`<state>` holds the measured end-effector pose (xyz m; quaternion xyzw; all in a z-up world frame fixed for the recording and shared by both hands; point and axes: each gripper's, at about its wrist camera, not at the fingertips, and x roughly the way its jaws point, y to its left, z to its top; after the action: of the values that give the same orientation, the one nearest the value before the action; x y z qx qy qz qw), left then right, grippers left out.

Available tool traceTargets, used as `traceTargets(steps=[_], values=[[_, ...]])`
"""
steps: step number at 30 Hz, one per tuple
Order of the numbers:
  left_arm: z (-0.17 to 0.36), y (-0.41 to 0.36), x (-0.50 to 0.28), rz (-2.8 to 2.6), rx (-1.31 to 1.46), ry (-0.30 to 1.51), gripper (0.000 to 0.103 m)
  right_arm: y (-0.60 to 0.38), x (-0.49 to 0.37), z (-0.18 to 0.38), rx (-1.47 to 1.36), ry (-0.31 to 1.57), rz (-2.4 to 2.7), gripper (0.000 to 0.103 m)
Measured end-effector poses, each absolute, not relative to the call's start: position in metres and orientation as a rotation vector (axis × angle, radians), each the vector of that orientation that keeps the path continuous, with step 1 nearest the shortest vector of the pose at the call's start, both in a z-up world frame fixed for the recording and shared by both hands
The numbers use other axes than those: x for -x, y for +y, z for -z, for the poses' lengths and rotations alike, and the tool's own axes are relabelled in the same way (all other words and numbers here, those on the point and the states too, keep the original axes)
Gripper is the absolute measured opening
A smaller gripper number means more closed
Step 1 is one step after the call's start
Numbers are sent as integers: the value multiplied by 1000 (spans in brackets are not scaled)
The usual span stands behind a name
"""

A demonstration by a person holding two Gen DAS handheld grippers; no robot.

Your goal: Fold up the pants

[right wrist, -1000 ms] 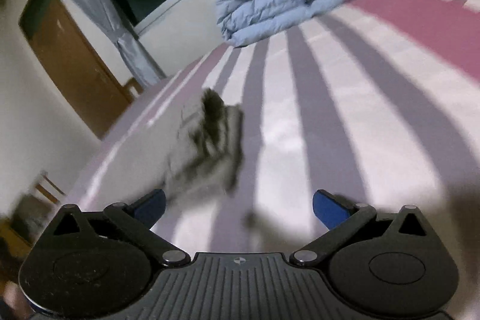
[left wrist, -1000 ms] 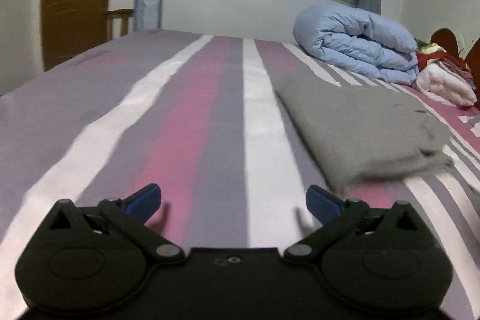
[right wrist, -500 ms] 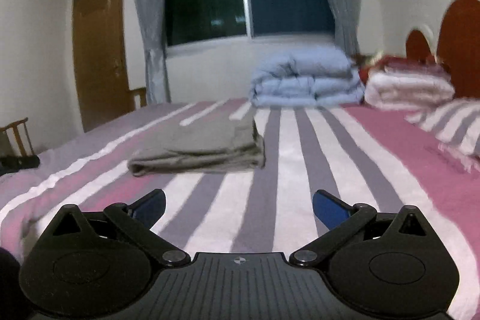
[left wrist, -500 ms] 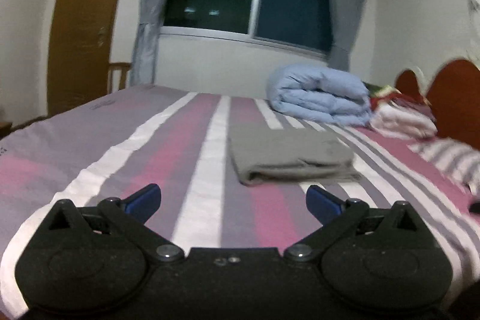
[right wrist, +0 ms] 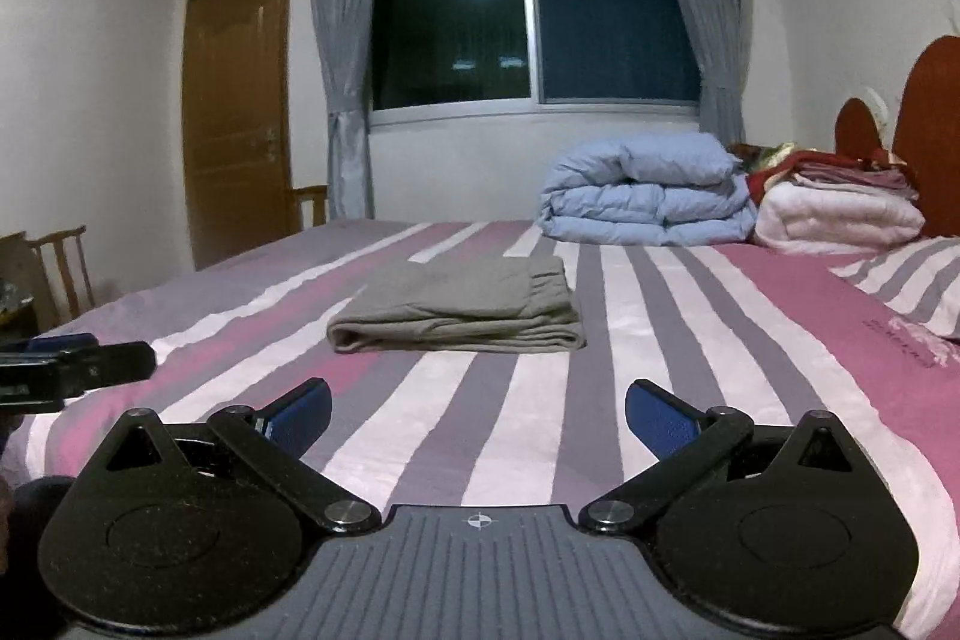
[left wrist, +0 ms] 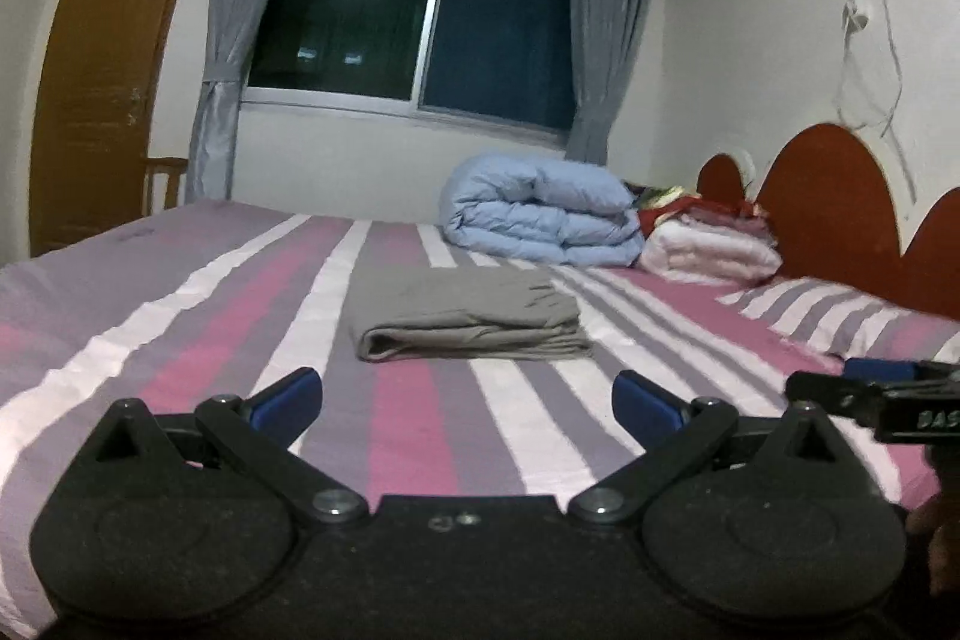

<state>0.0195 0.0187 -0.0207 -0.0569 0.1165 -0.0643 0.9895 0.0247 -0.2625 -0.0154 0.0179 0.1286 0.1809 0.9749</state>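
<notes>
The grey pants (left wrist: 465, 319) lie folded in a flat rectangle on the striped bed, also seen in the right wrist view (right wrist: 462, 307). My left gripper (left wrist: 467, 400) is open and empty, held above the near part of the bed, well short of the pants. My right gripper (right wrist: 478, 415) is open and empty, also back from the pants. The right gripper shows at the right edge of the left wrist view (left wrist: 888, 397), and the left gripper at the left edge of the right wrist view (right wrist: 66, 364).
A folded blue duvet (left wrist: 540, 211) and a stack of white and red bedding (left wrist: 708, 244) sit at the far end by the red headboard (left wrist: 840, 208). A striped pillow (left wrist: 852, 316) lies at right. A wooden chair (right wrist: 60, 268) and a door (right wrist: 237, 112) stand at left.
Both grippers have pulled back and levelled out away from the pants, which now lie folded and still. Both stay open and empty.
</notes>
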Motion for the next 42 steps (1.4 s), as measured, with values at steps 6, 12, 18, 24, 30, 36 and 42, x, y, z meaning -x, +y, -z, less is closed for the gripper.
traceTargets(steps=[6,12,18,24,30,36,42], values=[[25,12,-21,129,91,254,97,-259,-19,17,-29,257,-386,103],[27,12,-21,120,92,268,97,-257,-22,19,-20,266,-393,103],[28,11,-21,118,93,269,97,-259,-23,20,-25,266,-398,103],[28,12,-21,118,93,270,97,-256,-25,22,-27,272,-398,103],[28,12,-20,117,91,270,97,-255,-25,23,-30,274,-395,103],[28,12,-20,117,90,270,97,-256,-25,22,-27,274,-396,103],[28,12,-20,117,89,271,97,-256,-24,23,-29,274,-398,103]])
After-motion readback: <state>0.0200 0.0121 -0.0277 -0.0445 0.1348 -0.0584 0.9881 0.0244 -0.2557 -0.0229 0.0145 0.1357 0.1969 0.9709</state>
